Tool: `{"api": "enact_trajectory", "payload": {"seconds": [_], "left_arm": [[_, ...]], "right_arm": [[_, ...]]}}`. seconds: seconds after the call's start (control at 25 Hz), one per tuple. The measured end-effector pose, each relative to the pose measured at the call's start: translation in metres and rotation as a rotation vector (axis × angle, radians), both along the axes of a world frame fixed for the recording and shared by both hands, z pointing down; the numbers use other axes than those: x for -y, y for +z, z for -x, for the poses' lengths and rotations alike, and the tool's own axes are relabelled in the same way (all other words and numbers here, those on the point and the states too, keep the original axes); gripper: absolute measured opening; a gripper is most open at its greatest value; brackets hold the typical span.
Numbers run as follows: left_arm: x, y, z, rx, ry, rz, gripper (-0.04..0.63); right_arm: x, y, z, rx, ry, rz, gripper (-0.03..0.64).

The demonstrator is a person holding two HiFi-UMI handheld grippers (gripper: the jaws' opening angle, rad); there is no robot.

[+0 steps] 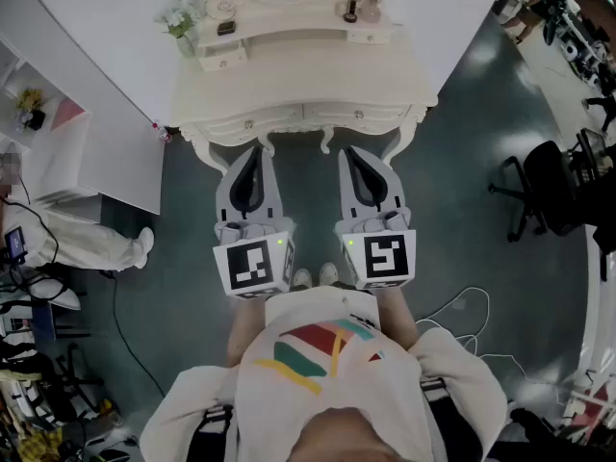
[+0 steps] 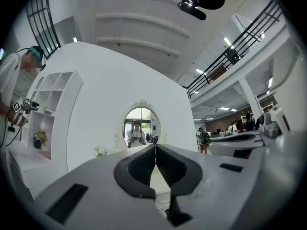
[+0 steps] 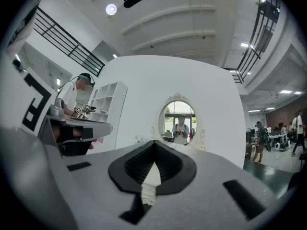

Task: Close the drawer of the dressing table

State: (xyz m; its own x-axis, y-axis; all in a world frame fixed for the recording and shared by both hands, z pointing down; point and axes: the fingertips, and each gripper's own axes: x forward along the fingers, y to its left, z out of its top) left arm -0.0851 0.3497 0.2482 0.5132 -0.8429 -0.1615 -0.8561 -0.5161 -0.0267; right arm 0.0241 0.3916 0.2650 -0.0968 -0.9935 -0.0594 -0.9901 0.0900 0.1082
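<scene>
Item 1. Left tool and right tool: I am holding both side by side at 6 o'clock of the dressing table. Each is keeping its grey jaws, lined with black ribbed pads, pressed together on nothing.

Item 2. Marker cubes: white faces are showing black square patterns; a green light is glowing beside each.

Item 3. Dressing table, at 12 o'clock in the head view: a cream surface with a carved, scalloped apron and curved legs. Its two drawer fronts, with small round knobs, are appearing flush with the apron, just ahead of my tool tips.

Item 4. Oval mirror in an ornate frame, reflecting me.

Item 5. Vase of flowers at 11 o'clock on the surface.

Item 6. White shelf unit at 10 o'clock; a person in white at 9 o'clock.

Item 7. Black office chair at 3 o'clock; a white cable is lying on the grey floor.
</scene>
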Motion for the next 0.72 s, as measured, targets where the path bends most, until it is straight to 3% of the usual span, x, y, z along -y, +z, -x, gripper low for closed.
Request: {"api": "enact_trajectory", "payload": {"seconds": [0.72], "left_arm": [[0.025,0.015,-0.032,0.039,-0.043,0.012,0.006]], "right_arm": [[0.022,0.014,-0.037,0.042,-0.05,-0.032,0.0]]}}
